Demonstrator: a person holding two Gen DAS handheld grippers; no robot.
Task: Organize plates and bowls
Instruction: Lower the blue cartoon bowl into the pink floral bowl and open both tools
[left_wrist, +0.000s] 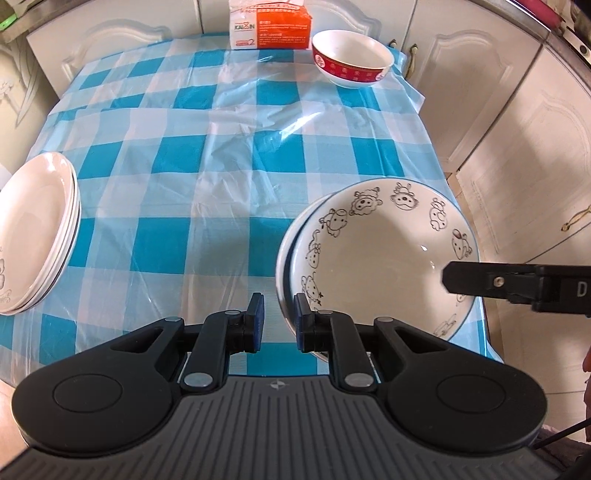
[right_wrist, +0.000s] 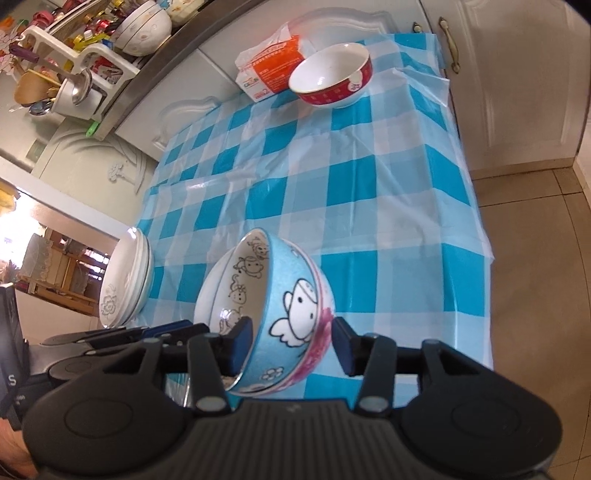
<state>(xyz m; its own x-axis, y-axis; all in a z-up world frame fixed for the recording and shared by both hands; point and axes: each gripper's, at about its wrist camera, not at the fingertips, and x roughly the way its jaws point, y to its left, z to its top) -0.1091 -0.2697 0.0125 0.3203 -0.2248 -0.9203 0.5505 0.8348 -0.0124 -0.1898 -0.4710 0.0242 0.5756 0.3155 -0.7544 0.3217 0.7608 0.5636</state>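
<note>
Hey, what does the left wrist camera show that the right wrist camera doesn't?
Left wrist only: nearly the whole ring of animal drawings inside the cartoon bowl. Right wrist only: that bowl's blue outside and the dish rack on the counter. Both: the white plate stack, the red-banded bowl, the tissue pack and the checked tablecloth.

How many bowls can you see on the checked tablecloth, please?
3, at least: a red-banded bowl at the far end, and near us a blue cartoon bowl nested tilted in a white bowl; more may hide beneath.

Left tool (left_wrist: 277, 321) nearly closed on a rim; right tool (right_wrist: 291, 347) parted, tilted downward.
</note>
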